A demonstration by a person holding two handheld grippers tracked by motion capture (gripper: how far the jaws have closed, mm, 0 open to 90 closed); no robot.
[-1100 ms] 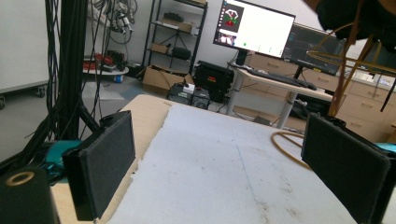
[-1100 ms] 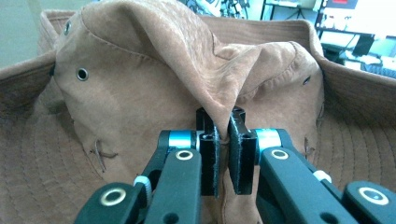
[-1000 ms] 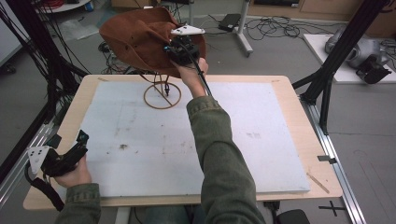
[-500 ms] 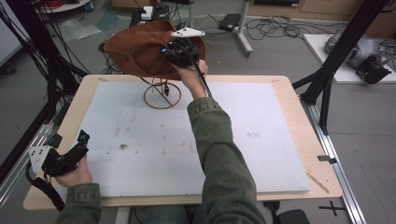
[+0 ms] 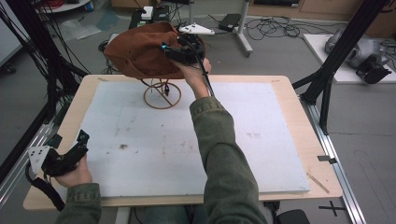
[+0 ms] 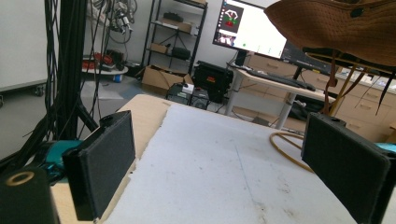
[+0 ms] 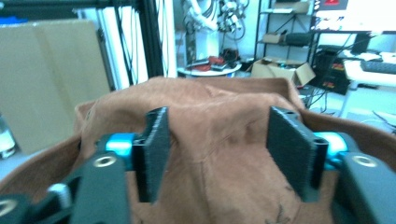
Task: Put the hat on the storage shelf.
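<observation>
We see a brown suede-like wide-brimmed hat (image 5: 140, 53) perched on a thin wire hat stand with a round ring base (image 5: 161, 95), which rests at the far edge of the white foam mat (image 5: 196, 140) covering the light wooden table (image 5: 289, 84). In the high view the right gripper (image 5: 173, 52) sits against the right side of the hat, at the end of an arm in an olive green sleeve (image 5: 219, 154) stretched across the mat.

In the right gripper view the right gripper (image 7: 219, 149) has its two black jaws spread wide, one on each side of the hat's crown (image 7: 219, 121), with brown fabric filling the space between them. The jaws stand apart from each other and do not pinch the fabric; whether the pads touch the crown we cannot tell.

The left gripper (image 5: 70, 149) lies low at the near left corner of the table, held in the person's left hand (image 5: 77, 175). In the left gripper view the left gripper (image 6: 224, 172) has its jaws wide apart with nothing between them, just the bare mat (image 6: 219, 163) stretching ahead. Farther off in that view the hat (image 6: 336, 28) hangs over the wire stand (image 6: 289, 144) at the upper right, and a lit computer monitor (image 6: 247, 28) stands on a desk behind the table.
</observation>
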